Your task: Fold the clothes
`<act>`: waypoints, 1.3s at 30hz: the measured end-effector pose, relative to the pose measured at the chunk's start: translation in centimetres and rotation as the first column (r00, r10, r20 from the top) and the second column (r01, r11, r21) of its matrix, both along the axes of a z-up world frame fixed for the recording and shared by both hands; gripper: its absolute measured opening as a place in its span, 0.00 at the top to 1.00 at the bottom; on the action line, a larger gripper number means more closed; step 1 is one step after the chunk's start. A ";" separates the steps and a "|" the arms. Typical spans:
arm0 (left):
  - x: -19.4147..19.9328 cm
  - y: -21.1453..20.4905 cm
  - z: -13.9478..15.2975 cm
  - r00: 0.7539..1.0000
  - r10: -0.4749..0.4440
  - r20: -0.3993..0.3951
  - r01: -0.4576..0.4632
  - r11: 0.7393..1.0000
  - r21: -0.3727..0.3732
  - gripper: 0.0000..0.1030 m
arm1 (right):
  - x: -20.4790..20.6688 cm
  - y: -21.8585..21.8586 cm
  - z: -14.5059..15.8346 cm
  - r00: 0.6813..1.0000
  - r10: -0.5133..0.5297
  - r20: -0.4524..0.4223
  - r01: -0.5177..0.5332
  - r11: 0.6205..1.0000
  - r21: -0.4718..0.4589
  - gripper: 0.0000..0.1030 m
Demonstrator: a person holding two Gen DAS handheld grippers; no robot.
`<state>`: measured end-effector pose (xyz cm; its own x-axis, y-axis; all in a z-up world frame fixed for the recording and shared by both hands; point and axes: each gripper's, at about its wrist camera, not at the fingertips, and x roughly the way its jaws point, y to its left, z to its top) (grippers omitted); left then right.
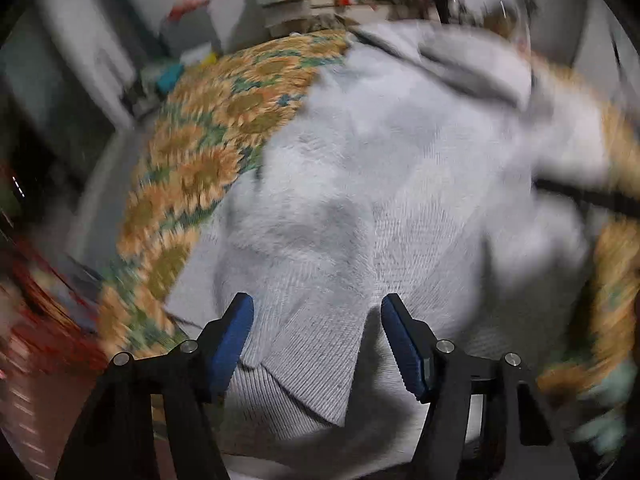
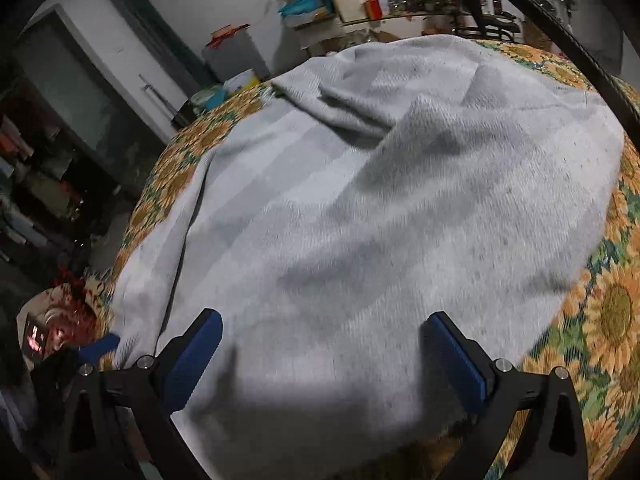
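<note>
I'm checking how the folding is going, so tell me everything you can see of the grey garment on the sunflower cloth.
The grey garment is a pale, soft knit with a fine ribbed weave. It lies spread wide over the sunflower tablecloth, covering most of it, rumpled with shallow creases and a loose fold at the far end. In the left wrist view a corner flap is turned over near the left gripper, between its open blue pads, which do not press it. The right gripper hangs open over the near edge.
</note>
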<state>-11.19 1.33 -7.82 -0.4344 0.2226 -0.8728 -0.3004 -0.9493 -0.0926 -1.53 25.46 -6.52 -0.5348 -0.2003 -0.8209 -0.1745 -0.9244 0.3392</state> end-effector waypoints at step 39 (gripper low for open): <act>-7.9 -16.0 0.8 0.823 0.530 0.207 -0.555 0.668 0.496 0.94 | 4.1 -6.1 -2.6 0.983 0.184 0.010 -0.179 0.944 0.278 0.00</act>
<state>-19.08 -14.65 -7.00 -0.5893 0.3750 -0.7156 0.2681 -0.7448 -0.6111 2.61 19.37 -9.09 -0.5237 -0.0614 -0.8497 0.0083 -0.9977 0.0670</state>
